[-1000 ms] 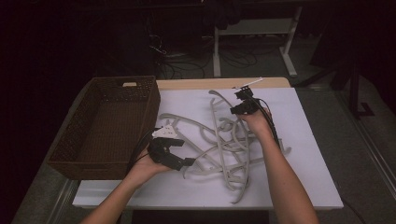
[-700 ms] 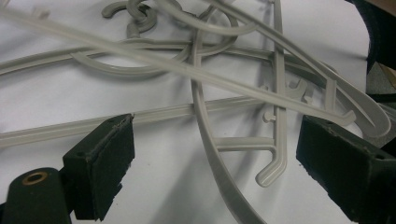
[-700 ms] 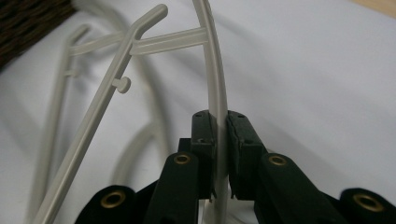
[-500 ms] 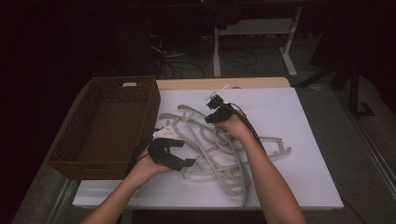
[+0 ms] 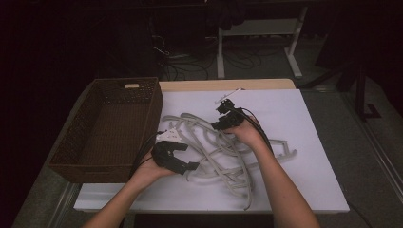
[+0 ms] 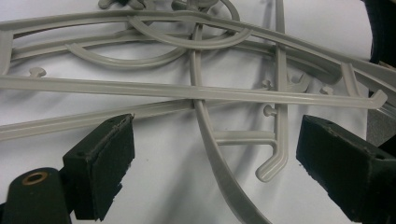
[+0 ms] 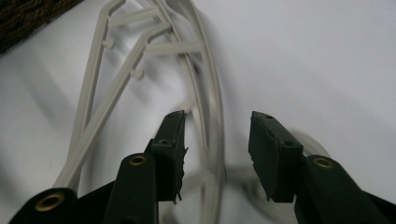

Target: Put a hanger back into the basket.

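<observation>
A tangle of grey plastic hangers [image 5: 214, 147] lies on the white table cover [image 5: 304, 180]. My left gripper [image 5: 186, 156] rests at the pile's near left side. Its jaws stand wide open [image 6: 215, 140] over a curved hanger arm [image 6: 187, 91] and touch nothing. My right gripper [image 5: 217, 118] is at the far side of the pile and points left. Its jaws [image 7: 218, 123] have just been opening. A thin hanger arm [image 7: 205, 79] runs between them, and the pads stand clear of it.
A brown wicker basket [image 5: 102, 167] stands at the table's left side, close to my left hand, and its corner [image 7: 28, 14] shows in the right gripper view. The right half of the white cover is bare. A dark floor with cables and a white stand lies beyond the table.
My right hand has moved left over the pile toward the basket, and its jaws have gone from shut to open. The hangers have shifted left with it. My left hand has stayed put.
</observation>
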Available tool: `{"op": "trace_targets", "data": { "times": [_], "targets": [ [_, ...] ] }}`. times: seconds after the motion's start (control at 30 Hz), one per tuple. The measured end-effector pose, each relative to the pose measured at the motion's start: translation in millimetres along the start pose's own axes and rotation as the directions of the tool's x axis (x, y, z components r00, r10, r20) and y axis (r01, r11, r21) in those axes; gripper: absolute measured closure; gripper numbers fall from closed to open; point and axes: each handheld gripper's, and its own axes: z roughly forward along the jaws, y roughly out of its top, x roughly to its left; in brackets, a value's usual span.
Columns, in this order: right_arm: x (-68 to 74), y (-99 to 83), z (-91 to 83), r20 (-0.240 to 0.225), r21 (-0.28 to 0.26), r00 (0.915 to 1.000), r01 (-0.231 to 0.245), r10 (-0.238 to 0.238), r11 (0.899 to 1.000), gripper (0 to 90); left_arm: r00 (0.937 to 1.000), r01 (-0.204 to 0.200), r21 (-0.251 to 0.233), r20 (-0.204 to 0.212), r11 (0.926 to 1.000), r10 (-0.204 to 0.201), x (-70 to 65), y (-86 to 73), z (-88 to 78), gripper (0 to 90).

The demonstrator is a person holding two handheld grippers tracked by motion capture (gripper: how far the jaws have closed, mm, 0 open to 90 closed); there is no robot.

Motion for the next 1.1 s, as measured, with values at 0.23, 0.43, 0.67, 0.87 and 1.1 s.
{"op": "trace_targets", "data": {
  "times": [0.23,0.43,0.67,0.87,1.1],
  "targets": [
    [1.6,-30.5,-41.5,0.010,-0.011,0.9986,-0.051,0.051,0.999,53.1,1.0000,0.005,-0.002,0.001,1.0000,-0.005,0.3,-0.2,0.2,11.5],
    [11.6,-61.0,-59.1,-0.005,-0.002,0.9973,-0.074,0.074,0.997,52.9,1.0000,0.006,0.002,0.000,1.0000,-0.006,0.4,-0.9,0.8,11.5],
    [24.8,-90.4,-66.9,-0.008,0.034,0.9963,-0.086,0.086,0.996,53.0,1.0000,0.002,0.007,-0.004,1.0000,-0.002,-0.2,-1.0,1.3,11.4],
    [32.3,-107.7,-64.1,-0.001,0.060,0.9958,-0.091,0.092,0.994,54.2,1.0000,0.000,0.008,-0.007,1.0000,0.000,0.1,-1.2,1.8,11.5],
    [38.9,-112.8,-53.4,0.015,0.108,0.9966,-0.082,0.081,0.991,63.6,1.0000,-0.003,0.009,-0.009,1.0000,0.003,-0.7,-1.1,1.5,11.5]
  ]
}}
